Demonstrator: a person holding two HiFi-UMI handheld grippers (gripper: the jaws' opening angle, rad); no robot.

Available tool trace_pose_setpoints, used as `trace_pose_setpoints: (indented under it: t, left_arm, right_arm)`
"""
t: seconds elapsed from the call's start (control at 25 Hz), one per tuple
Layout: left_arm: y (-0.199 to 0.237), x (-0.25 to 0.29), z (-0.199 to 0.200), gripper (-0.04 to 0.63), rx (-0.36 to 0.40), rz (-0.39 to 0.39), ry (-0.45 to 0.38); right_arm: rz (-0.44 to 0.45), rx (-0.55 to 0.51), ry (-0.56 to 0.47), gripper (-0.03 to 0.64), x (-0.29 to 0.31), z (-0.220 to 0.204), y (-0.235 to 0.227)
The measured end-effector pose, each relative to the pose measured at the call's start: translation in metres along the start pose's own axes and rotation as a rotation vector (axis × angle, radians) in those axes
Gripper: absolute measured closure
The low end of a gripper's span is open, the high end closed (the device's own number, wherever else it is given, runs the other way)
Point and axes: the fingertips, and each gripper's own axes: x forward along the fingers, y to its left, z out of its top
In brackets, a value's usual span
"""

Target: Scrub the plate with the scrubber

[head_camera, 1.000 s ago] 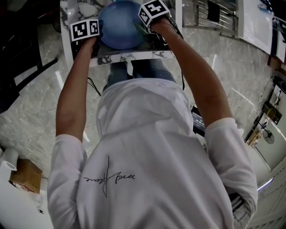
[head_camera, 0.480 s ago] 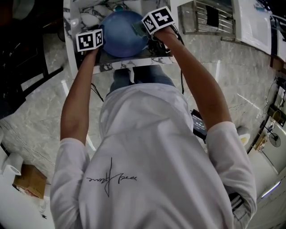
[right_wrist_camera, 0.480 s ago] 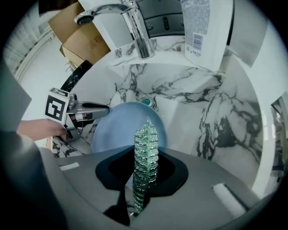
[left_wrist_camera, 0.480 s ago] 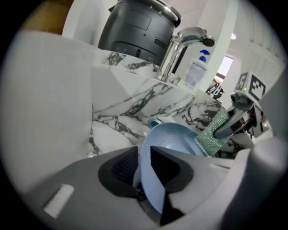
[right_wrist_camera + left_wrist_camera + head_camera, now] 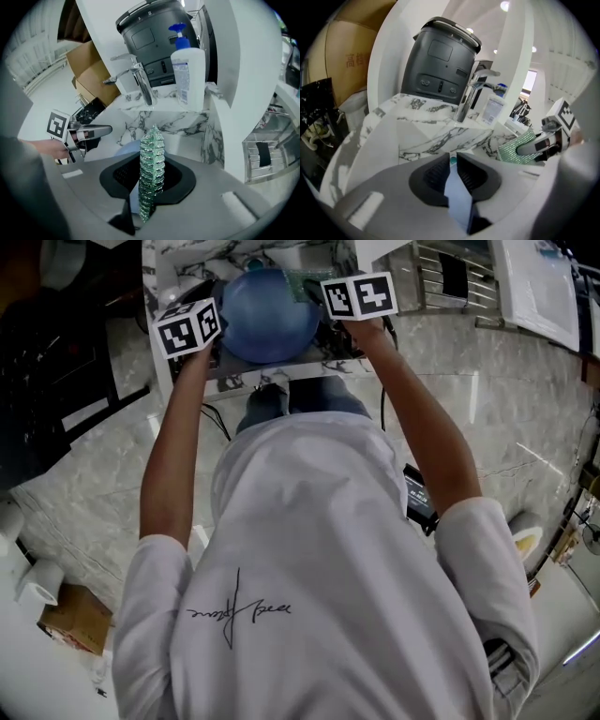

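Observation:
My left gripper [image 5: 453, 161] is shut on the rim of the blue plate [image 5: 270, 315], which shows edge-on as a pale blue slab [image 5: 458, 199] between the jaws. In the head view the plate is held up in front of the person, with the left gripper [image 5: 187, 327] at its left edge. My right gripper [image 5: 152, 164] is shut on the green glittery scrubber [image 5: 151, 173], which stands on edge between the jaws. The scrubber [image 5: 305, 282] sits at the plate's upper right, just off its face. From the left gripper view the right gripper [image 5: 543, 143] and scrubber [image 5: 516, 151] lie to the right.
A marble counter [image 5: 426, 126] carries a chrome faucet [image 5: 140, 84], a white pump bottle [image 5: 187, 70] and a dark grey appliance [image 5: 438, 61]. Cardboard boxes [image 5: 91, 75] stand behind at the left. A metal rack [image 5: 450, 277] is to the right of the counter.
Both grippers have risen toward the head camera, carrying the plate and the scrubber up with them. Both grips are unchanged.

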Motion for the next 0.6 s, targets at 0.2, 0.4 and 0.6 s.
trace_pose_setpoints:
  t: [0.2,0.4,0.6]
  left_arm:
    - [-0.02,-0.025,0.026,0.502,0.015,-0.016,-0.074]
    - [-0.03,-0.048,0.037,0.503,0.025,-0.025,-0.111]
    - [-0.033,-0.073,0.052,0.515,0.033,-0.016,-0.16]
  right_arm:
    - [0.027,0.022,-0.114,0.551,-0.024,0.021,0.011]
    - [0.04,-0.014,-0.187,0.551,-0.048,0.036,0.023]
    - [0.04,-0.071,-0.245,0.551,-0.075,0.05,0.037]
